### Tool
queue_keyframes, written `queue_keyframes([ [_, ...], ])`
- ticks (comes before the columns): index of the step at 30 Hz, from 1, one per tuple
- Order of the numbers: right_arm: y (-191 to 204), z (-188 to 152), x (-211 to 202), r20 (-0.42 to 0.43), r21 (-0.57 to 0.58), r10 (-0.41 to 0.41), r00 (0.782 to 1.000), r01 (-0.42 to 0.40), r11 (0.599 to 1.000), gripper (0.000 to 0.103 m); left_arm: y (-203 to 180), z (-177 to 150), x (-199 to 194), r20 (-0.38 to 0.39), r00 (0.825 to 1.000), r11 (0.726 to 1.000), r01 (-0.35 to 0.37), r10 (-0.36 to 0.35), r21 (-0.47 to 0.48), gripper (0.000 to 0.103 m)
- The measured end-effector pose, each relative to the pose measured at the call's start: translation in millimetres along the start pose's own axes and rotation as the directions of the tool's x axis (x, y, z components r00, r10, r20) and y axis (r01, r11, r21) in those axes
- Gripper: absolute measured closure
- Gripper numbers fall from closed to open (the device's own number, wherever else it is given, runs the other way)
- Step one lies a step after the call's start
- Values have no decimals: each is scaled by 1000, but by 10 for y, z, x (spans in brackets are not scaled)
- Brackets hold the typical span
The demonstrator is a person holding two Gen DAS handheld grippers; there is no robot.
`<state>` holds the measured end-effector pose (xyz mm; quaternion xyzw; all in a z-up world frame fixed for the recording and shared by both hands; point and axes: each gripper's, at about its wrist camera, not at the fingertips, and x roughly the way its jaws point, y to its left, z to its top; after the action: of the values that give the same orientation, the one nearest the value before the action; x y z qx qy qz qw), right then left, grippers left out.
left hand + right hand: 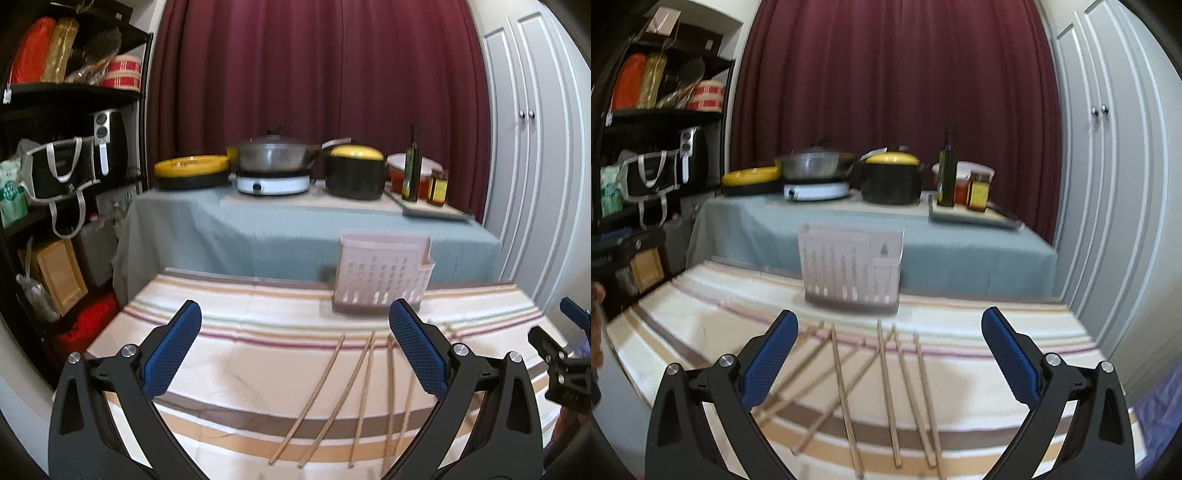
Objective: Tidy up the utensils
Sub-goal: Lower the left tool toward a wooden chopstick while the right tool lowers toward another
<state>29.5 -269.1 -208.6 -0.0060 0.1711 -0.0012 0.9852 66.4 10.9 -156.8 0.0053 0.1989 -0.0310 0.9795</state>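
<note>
Chopsticks (886, 391) lay crossed beneath the right gripper (890, 354), jaws apart; left gripper (295, 347) likewise gaped; pinching 1 risked dragging neighbours, missing the holder (849, 273).

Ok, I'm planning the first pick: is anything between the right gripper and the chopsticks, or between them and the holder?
Nothing visible. The right gripper, jaws open, hangs above the chopsticks on bare striped cloth. The pink holder stands just beyond their far tips, with only cloth between.

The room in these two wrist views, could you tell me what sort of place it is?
Probably a home kitchen or dining corner: a lidded steel wok on a white electric hotplate, a dark green oil bottle, and black storage shelves.
</note>
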Motion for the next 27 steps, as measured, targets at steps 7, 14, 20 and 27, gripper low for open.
queue_keyframes([
  [7,-17,-515,88,-51,24,68,996,-67,997,21,40,-526,285,-80,996,998,-27,31,53,4],
  [14,3,-869,268,-123,34,161,979,-158,987,55,56,-819,402,-107,993,996,-33,42,83,4],
  [20,86,-1063,383,-174,32,192,966,-190,981,68,53,-913,453,-114,993,995,-28,39,95,4],
  [27,83,-1188,412,-189,61,207,960,-199,978,78,34,-1064,495,-121,992,991,-25,41,134,5],
])
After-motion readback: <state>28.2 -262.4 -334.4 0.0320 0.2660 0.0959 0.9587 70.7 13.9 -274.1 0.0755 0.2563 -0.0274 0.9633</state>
